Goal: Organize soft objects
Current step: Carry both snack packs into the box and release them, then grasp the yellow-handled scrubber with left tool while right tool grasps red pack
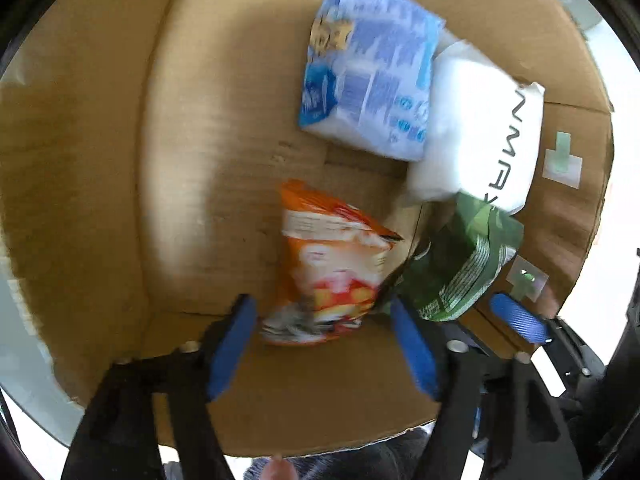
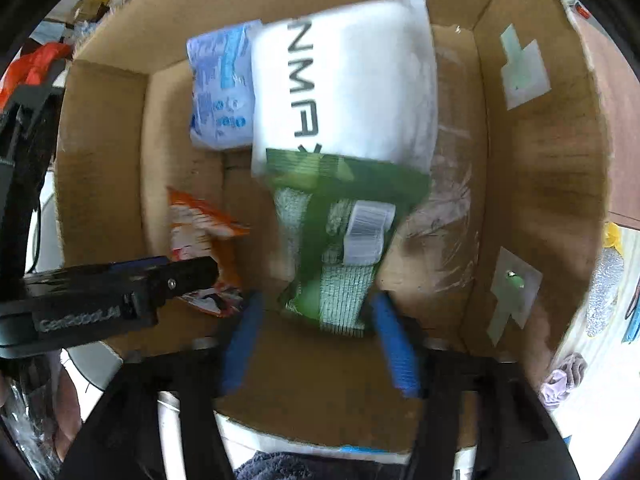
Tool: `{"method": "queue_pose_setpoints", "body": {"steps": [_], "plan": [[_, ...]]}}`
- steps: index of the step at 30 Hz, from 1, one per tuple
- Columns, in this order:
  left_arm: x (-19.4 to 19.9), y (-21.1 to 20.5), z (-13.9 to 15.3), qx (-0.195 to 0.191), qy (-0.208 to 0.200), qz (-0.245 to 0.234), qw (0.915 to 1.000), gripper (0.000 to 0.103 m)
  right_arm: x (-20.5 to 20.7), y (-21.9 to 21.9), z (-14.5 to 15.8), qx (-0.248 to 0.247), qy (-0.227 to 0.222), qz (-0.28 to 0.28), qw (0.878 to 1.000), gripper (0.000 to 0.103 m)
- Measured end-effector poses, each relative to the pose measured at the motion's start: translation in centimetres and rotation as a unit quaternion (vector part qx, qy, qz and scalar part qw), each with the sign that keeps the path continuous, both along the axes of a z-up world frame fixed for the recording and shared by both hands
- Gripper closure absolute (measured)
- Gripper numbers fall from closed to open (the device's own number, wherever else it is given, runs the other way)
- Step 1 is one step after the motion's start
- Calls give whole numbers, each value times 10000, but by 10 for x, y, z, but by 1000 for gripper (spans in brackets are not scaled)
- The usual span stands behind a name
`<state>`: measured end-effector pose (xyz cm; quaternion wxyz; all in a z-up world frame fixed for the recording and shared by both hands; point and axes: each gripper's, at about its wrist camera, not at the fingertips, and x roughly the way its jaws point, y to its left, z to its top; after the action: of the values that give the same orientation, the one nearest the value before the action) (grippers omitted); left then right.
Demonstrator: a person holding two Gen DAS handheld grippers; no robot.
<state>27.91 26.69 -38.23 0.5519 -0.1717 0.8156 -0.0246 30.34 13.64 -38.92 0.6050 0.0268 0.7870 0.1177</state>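
Note:
An open cardboard box [image 1: 200, 120] holds several soft packs. An orange snack bag [image 1: 328, 264] stands blurred on the box floor between the blue pads of my left gripper [image 1: 320, 304]; the pads stand clear of it, open. To its right a green bag [image 2: 332, 240] lies between the pads of my right gripper [image 2: 318, 298], which is also open with a gap on both sides. Behind the green bag lies a white pouch [image 2: 344, 80] with black letters, and beside that a blue-and-white pack [image 1: 368, 68]. The left gripper's black body [image 2: 120, 292] reaches in next to the orange snack bag [image 2: 200, 224].
The box walls [image 2: 520, 160] rise on all sides, with pale green tape patches [image 2: 524, 68] on the right wall. Outside lie an orange cloth [image 2: 40, 64], a silvery item [image 2: 604, 292] and a lilac cloth [image 2: 564, 380]. Dark fabric [image 2: 272, 464] shows below the near wall.

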Motion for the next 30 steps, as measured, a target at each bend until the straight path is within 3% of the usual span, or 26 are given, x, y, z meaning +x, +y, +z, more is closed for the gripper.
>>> {"method": "queue_pose_setpoints", "body": {"steps": [11,20,29,30], "plan": [[-15,-10,74,599,-837,-206,9945,28,-12,-10,52,-217,-433,193,9986,25],[-50,-5,139,927,-1739,-83,9804,28,-43,-27,112,-332,-1148,207,9926,24],[-79,-25,178,1086,-2359,-74,9657,28,-75,-45,183,-335,-1949,296,9798,18],[-81,-26,182,1143,-2395,-81,9641,22,-79,-46,190,-336,-2047,320,9777,16]]}}
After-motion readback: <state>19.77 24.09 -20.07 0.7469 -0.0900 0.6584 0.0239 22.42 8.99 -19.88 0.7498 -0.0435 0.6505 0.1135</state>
